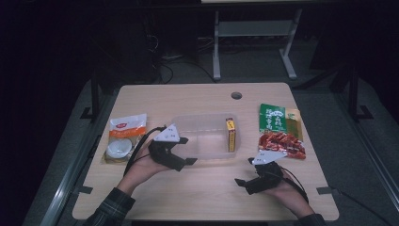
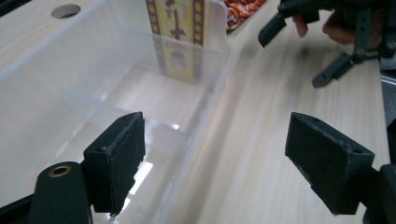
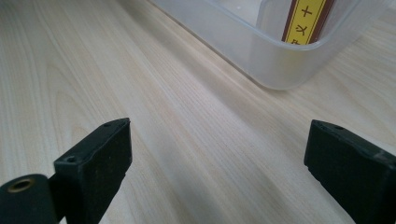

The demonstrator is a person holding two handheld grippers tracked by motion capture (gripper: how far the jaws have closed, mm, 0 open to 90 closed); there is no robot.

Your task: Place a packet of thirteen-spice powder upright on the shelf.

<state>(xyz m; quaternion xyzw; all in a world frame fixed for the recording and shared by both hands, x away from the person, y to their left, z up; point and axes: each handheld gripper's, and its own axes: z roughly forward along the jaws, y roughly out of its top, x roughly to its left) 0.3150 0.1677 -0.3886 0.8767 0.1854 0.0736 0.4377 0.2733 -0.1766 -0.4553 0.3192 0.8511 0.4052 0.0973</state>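
A clear plastic container (image 1: 207,123) lies in the middle of the table with a yellow box (image 1: 230,134) standing on edge at its right end. My left gripper (image 1: 188,150) is open at the container's front left corner. In the left gripper view one jaw hangs over the container's rim (image 2: 205,116) and the other over bare wood, with the yellow box (image 2: 180,28) at the far end. My right gripper (image 1: 244,172) is open and empty over the table in front of the container's right end. In the right gripper view the container's corner (image 3: 261,60) and the yellow box (image 3: 306,21) lie ahead.
An orange and white packet (image 1: 127,128) with a small white bowl (image 1: 118,148) lies at the left. A green and red packet (image 1: 278,132) lies at the right. A round cable hole (image 1: 236,95) sits near the table's far edge.
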